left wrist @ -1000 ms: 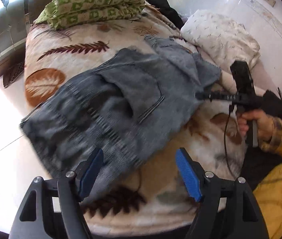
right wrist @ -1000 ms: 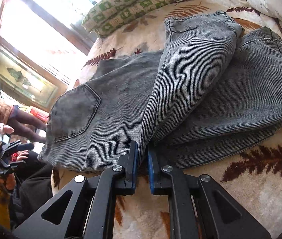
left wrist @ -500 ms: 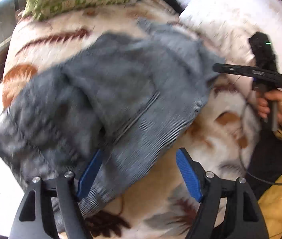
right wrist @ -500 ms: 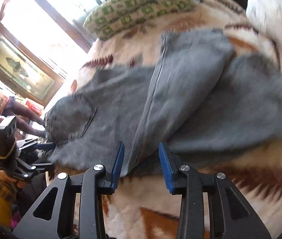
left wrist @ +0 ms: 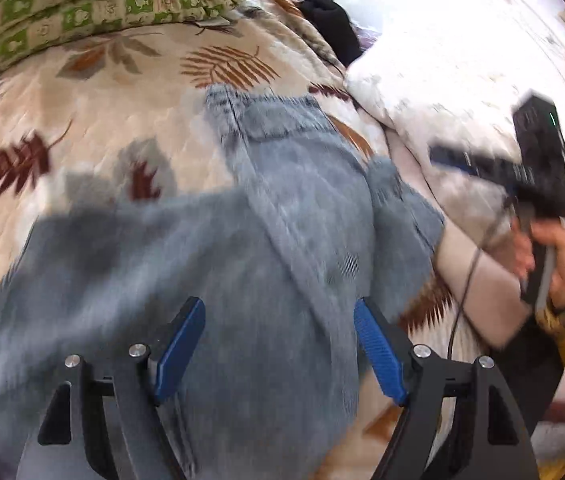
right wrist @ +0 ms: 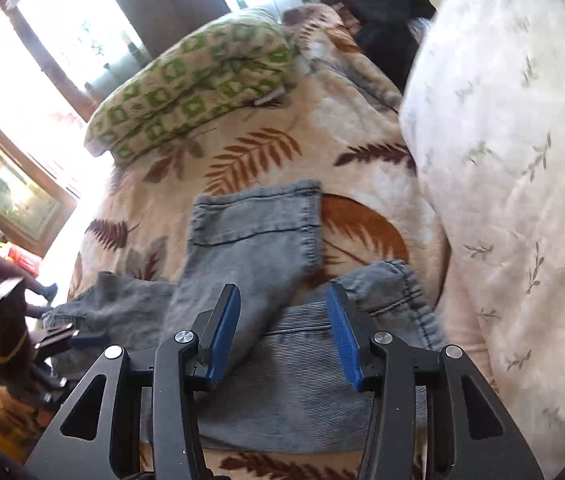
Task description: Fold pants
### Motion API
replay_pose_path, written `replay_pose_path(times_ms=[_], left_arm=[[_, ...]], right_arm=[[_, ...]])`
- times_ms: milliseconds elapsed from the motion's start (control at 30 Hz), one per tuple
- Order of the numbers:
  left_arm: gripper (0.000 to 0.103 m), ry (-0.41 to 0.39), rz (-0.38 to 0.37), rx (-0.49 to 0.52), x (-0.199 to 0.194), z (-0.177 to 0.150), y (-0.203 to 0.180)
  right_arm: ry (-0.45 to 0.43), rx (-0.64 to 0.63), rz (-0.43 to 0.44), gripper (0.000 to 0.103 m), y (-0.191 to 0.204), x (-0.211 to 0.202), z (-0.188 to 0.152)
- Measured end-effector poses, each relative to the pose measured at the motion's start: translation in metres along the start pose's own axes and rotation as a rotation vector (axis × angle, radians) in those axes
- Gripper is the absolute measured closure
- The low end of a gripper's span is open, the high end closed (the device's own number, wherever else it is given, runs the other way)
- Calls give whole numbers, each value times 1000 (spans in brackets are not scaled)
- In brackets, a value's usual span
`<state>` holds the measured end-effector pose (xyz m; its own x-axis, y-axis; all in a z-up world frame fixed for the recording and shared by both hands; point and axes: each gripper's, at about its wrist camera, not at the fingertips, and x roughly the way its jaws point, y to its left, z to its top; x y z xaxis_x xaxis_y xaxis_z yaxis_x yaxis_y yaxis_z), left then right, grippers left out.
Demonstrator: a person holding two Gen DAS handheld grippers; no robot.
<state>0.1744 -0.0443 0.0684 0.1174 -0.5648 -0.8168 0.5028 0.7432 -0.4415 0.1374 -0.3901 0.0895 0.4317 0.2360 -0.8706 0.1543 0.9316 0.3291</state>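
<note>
Grey denim pants (left wrist: pixel 266 264) lie partly folded on a leaf-patterned blanket (left wrist: pixel 122 120), one leg end doubled over the body of the pants (right wrist: pixel 254 240). My left gripper (left wrist: pixel 280 348) is open, jaws wide, just above the pants and holding nothing. My right gripper (right wrist: pixel 282 336) is open too, hovering over the folded leg and the layer under it, with no cloth between the pads. The right gripper also shows in the left wrist view (left wrist: pixel 538 184), raised off the pants at the right. The left gripper shows at the left edge of the right wrist view (right wrist: pixel 14 332).
A green-and-white patterned cushion (left wrist: pixel 94 4) lies at the far end of the bed. A white floral pillow (right wrist: pixel 514 184) lies along the right side. A dark garment (left wrist: pixel 322 12) lies beyond it. Windows (right wrist: pixel 22 80) are behind the bed.
My right gripper let go of the pants' fold, opened and lifted away. My left gripper moved forward over the pants, staying open. The pants settled flatter on the bed.
</note>
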Motion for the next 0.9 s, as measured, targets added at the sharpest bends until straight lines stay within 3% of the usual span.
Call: replay_pose_path(times_ms=[167,300,400,500,767,800,833,867,900], left_arm=[[24,-16,50,-31,22,35,-2],[24,-20,83,-59,39,61,-1],[24,-22,98,-77,53,77,0],[24,-17,131,-89,65,92,1],[25,-44,167,-155,91,113,6],[41,-55,168,-147,92,114,3],[54,-62,163,-136,92,113,-1],[74,-64,172,-127,93,113,-4],[85,-76,189,-118,91,112,-8]], right_arm=[[95,-39,7,59,-14,27,-12],[191,-90,-28,80,-15,64,-20],[152,-144,-86,87,-16,80,-12],[122,-129,-76,89,-21,88,-1],[131,-73,-20,83,-29,75,11],[111,-74,-33,70,-29,68,15],[82,-81,-57,65,-28,59,19],[59,-86,-67,65,-28,51,22],[38,-84,-65,65,-27,43,25]])
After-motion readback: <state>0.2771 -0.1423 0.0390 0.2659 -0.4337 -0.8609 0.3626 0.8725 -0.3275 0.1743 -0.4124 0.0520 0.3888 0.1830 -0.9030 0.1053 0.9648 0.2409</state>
